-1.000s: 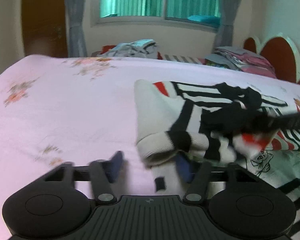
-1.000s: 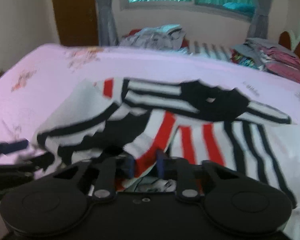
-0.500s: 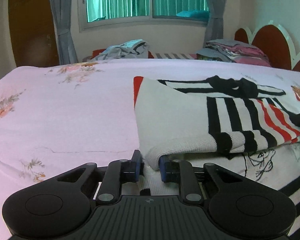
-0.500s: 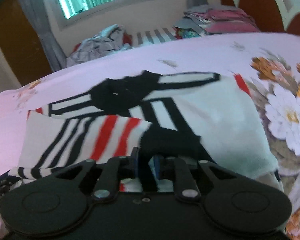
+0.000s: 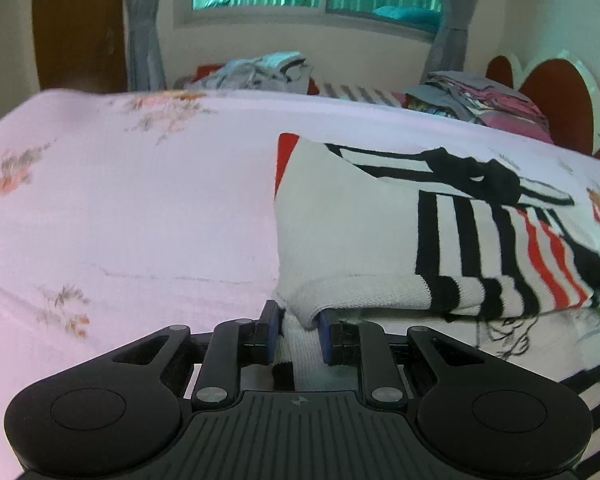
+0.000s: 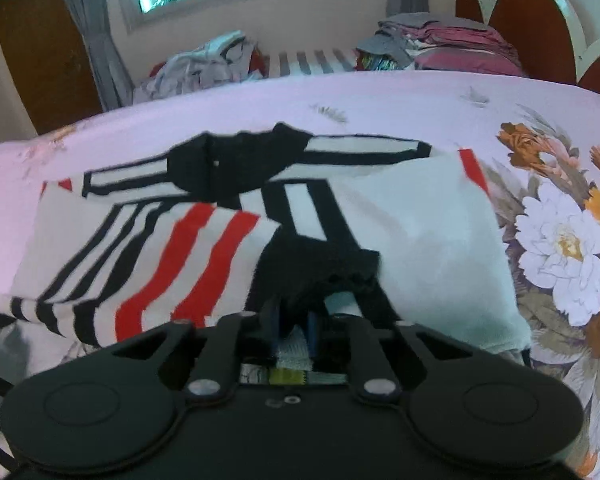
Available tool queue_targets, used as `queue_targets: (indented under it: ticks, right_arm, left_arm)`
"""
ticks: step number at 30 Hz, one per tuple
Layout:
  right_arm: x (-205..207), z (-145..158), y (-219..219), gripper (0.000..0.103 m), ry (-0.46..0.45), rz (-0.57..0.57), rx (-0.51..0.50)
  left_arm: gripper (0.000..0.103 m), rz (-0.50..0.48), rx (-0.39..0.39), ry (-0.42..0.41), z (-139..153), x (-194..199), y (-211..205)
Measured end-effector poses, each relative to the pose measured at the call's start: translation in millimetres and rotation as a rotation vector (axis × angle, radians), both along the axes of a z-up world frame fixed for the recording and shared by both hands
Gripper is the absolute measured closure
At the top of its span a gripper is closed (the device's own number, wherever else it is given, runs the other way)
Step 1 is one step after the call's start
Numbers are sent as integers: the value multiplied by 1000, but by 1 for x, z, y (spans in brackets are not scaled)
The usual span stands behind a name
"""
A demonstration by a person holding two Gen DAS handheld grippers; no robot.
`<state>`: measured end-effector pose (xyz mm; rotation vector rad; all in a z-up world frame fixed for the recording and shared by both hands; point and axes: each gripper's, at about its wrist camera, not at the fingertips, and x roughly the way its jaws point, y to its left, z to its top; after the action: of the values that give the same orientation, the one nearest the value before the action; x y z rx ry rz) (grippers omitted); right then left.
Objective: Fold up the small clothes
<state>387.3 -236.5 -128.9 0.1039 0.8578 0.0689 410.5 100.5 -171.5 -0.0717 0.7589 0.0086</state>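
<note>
Left wrist view: left gripper (image 5: 299, 330) jaws clamped on striped sweater (image 5: 360, 236) near hem, pinning fold on pink bedsheet (image 5: 120, 220). Right gripper (image 6: 294, 330) jaws just opening, knit between them, likely releasing folded sleeve.

Left tongs (image 5: 299, 334) narrowly around striped sweater (image 5: 380, 248) hem on pink bedsheet (image 5: 120, 220).

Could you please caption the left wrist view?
Left gripper at the hem of a striped sweater on a pink bedsheet.
</note>
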Motion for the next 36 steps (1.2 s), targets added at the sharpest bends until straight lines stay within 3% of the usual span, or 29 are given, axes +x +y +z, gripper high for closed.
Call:
queue_targets:
  ticks: [1,2,4,9,16,21,24,29,31,34,36]
  right_arm:
    - [-1,4,-4,69,-10,-4,16]
    - [-2,7,-7,60,-18,-7,22]
    - [-1,12,-14,51,-31,-17,26]
    - [4,19,-34,47,-47,-64,64]
    - [24,-4,-37,47,45,-72,133]
    - [30,-10,-28,58,62,-43,114]
    - [32,-10,-23,73,68,-21,110]
    - [31,-3,-11,85,5,23,33]
    - [27,6,-7,86,-63,31,-11]
    - [25,13,0,86,-138,44,-111]
    - [34,-1,-4,87,-74,34,-139]
  left_arm:
    - [70,11,-7,7,4,-1,1]
    - [46,22,-5,7,6,-2,1]
    - [25,66,8,-19,16,-7,1]
    - [25,80,-16,-57,35,3,-1]
    - [25,91,-33,-48,31,44,-7]
    - [25,100,-33,-29,19,71,-9]
    - [25,109,-43,-22,11,86,-9]
    - [27,117,-50,-6,-3,108,-9]
    - [35,129,-53,-4,-8,114,-7]
    - [35,152,-62,-8,-15,119,-4]
    - [34,155,-52,-13,-19,122,-5]
